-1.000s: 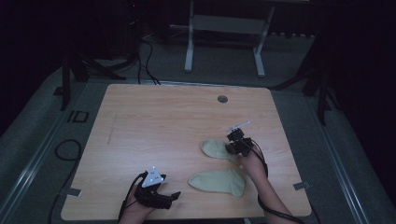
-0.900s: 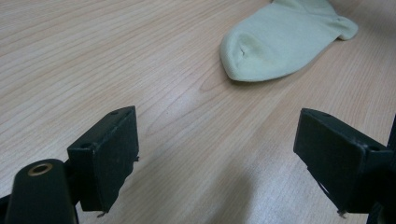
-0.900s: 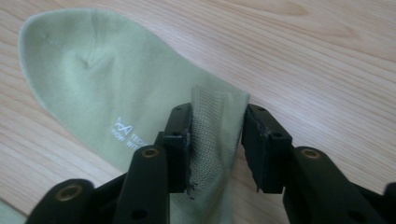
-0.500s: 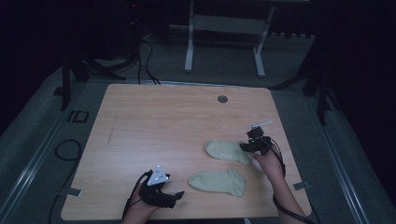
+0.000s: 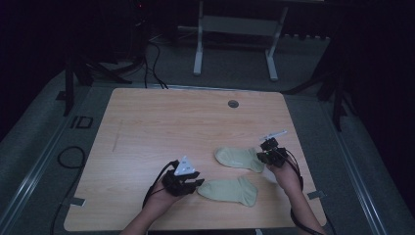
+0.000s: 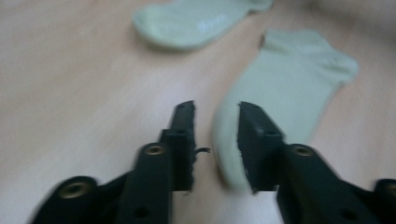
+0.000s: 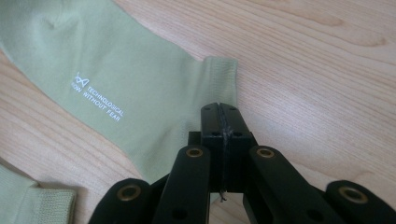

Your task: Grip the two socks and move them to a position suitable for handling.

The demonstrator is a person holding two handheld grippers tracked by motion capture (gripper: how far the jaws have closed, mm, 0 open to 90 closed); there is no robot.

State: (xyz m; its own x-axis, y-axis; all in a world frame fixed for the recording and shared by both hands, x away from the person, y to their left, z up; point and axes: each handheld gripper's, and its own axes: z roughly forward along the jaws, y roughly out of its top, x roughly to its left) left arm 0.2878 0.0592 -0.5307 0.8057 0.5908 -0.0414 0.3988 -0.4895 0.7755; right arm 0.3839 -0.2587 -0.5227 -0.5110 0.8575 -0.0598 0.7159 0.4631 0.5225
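A: Where do the two socks lie?

B: Both are flat on the wooden counter (image 5: 147,127), near the person's edge. The far sock (image 5: 239,158) lies towards the right, and the near sock (image 5: 229,190) sits just in front of it, apart from it.

A: What about the right gripper (image 5: 268,154)?

B: It is at the far sock's cuff. In the right gripper view its jaws are pressed tight together, over the cuff edge of that sock (image 7: 116,79); I cannot tell whether any fabric is caught between them.

A: And the left gripper (image 5: 188,182)?

B: It is just beside the near sock's toe end. Its jaws have just been closing, yet a gap remains, and the sock's toe (image 6: 285,88) lies under the right-hand jaw, not pinched.
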